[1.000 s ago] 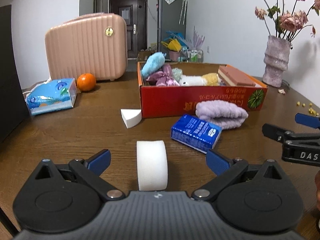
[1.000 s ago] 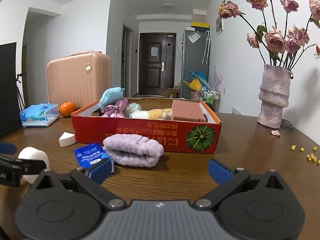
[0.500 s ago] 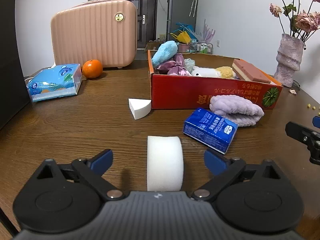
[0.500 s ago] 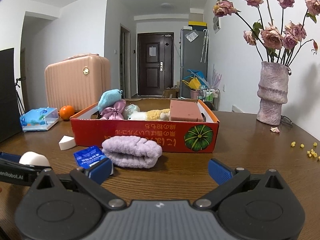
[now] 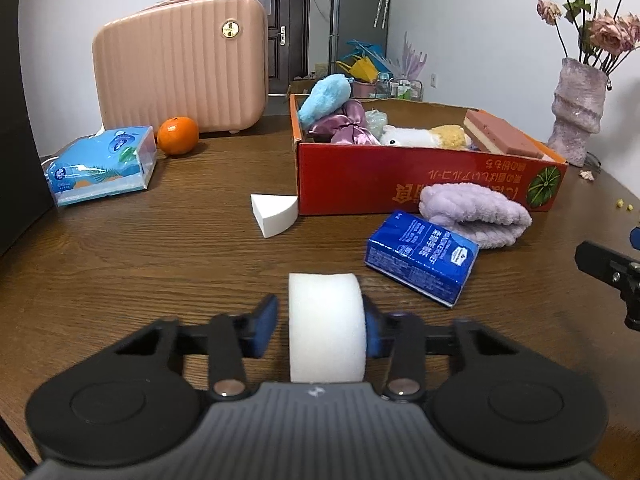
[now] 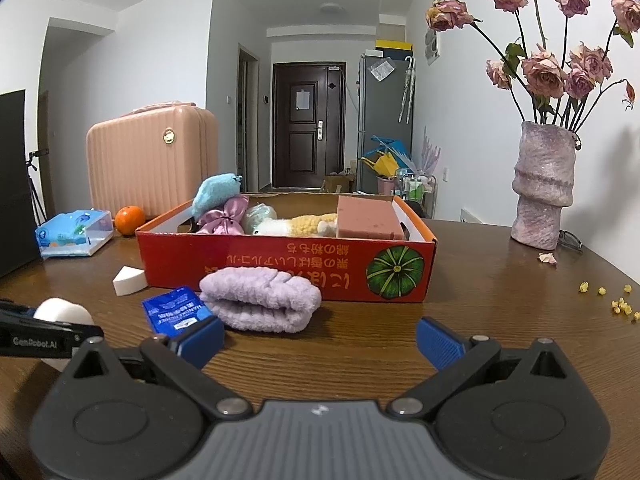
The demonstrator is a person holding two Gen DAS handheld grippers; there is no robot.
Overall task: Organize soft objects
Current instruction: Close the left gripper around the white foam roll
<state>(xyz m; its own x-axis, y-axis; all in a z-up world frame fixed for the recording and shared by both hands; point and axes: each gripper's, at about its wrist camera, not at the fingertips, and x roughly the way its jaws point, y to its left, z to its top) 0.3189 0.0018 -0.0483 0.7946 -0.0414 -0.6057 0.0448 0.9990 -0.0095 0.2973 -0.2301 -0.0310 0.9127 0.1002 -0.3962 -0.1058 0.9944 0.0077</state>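
White foam sponge (image 5: 326, 330) is sitting between left gripper (image 5: 320, 326) pads, jaws just closing on it; squeezing lightly, lifting toward far red box (image 5: 420, 184); right gripper (image 6: 320, 338) idling wide open, empty.

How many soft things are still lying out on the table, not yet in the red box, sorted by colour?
White: 2, the round sponge between the left gripper's pads and the wedge sponge
Lilac: 1, the folded towel
Blue: 1, the tissue packet
Total: 4
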